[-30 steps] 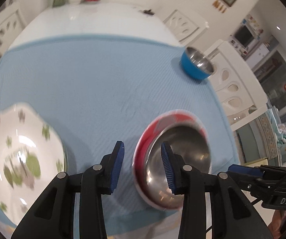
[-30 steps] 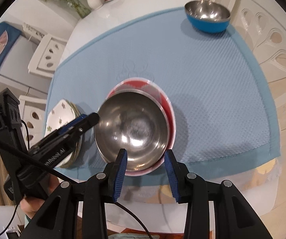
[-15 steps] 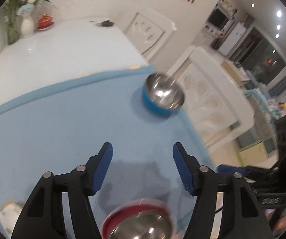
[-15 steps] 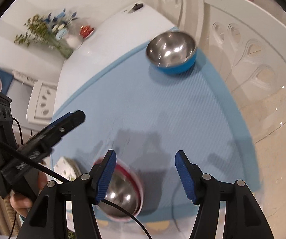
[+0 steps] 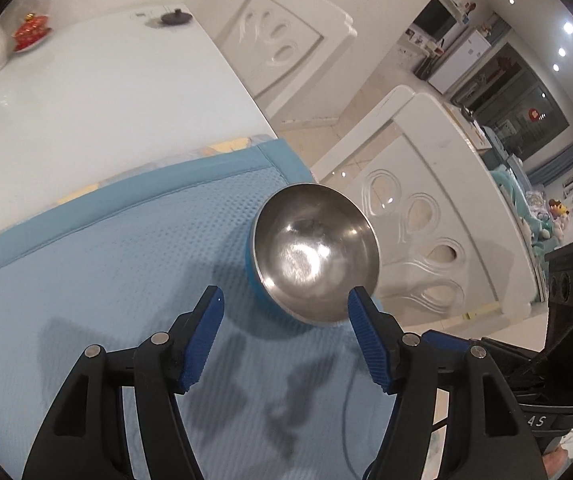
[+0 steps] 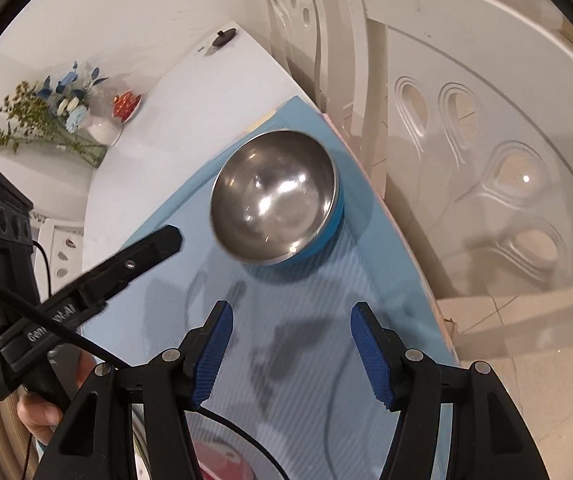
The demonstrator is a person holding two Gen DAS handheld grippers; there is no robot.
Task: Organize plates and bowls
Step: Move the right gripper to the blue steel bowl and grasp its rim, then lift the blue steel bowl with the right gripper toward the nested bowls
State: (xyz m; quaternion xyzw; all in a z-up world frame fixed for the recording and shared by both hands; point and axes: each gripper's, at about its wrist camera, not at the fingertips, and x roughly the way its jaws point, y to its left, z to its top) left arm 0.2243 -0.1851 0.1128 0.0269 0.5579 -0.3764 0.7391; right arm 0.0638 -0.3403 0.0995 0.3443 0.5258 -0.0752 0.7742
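A steel bowl with a blue outside (image 5: 315, 258) sits near the far right corner of the light blue mat (image 5: 118, 280). My left gripper (image 5: 286, 340) is open and empty, its pads just short of the bowl's near rim. The same bowl shows in the right wrist view (image 6: 276, 206). My right gripper (image 6: 291, 354) is open and empty, a little further back from it. The left gripper's finger (image 6: 142, 254) reaches in from the left in the right wrist view. A red rim of the red bowl (image 6: 222, 460) shows at the bottom edge.
The white table (image 5: 86, 92) extends beyond the mat, with a vase of flowers (image 6: 58, 124), a small red dish (image 6: 126, 102) and a black knob (image 6: 222, 36) at its far end. White chairs (image 6: 486, 140) stand close along the right edge.
Both grippers left the red bowl and plate, opened wider, and moved forward to the blue steel bowl, which now lies just ahead of the pads.
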